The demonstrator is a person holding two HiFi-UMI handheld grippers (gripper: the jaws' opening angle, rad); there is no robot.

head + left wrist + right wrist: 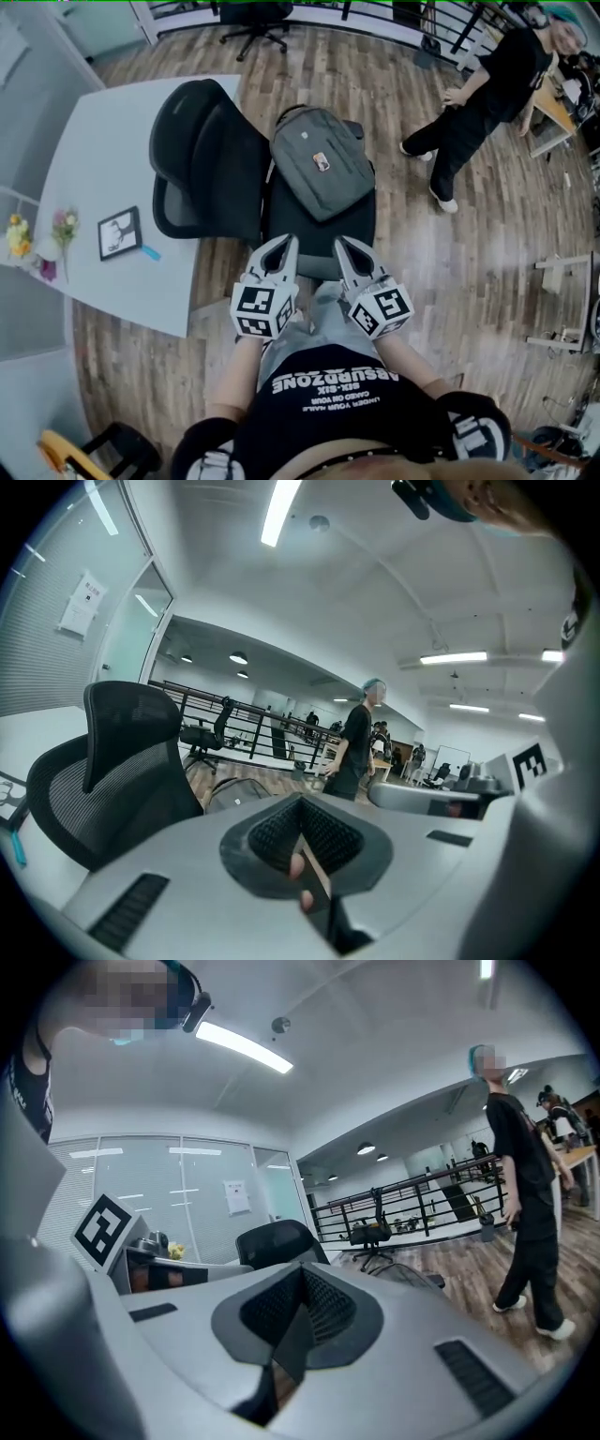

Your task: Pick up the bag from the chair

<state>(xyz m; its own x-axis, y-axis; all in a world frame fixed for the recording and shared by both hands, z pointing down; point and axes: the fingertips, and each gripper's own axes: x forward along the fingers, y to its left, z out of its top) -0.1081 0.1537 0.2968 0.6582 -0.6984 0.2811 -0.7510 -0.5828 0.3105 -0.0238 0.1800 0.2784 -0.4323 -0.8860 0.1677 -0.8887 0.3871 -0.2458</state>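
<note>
Fingers (pixel 274 262) pressed together on left gripper (pixel 288 240) and right gripper (pixel 339 242), nothing clamped, just short of the chair (pixel 211 164). Bag (pixel 322 161) lying on the seat. Going in shut probably just shoves the bag off the far edge, or pushes the chair away across the wood floor (pixel 487 244). White surface (pixel 103 131) off left, with photo frame (pixel 120 232) and flowers (pixel 62 228). Further back, person (pixel 483 89) standing, railing (pixel 466 23) behind.
</note>
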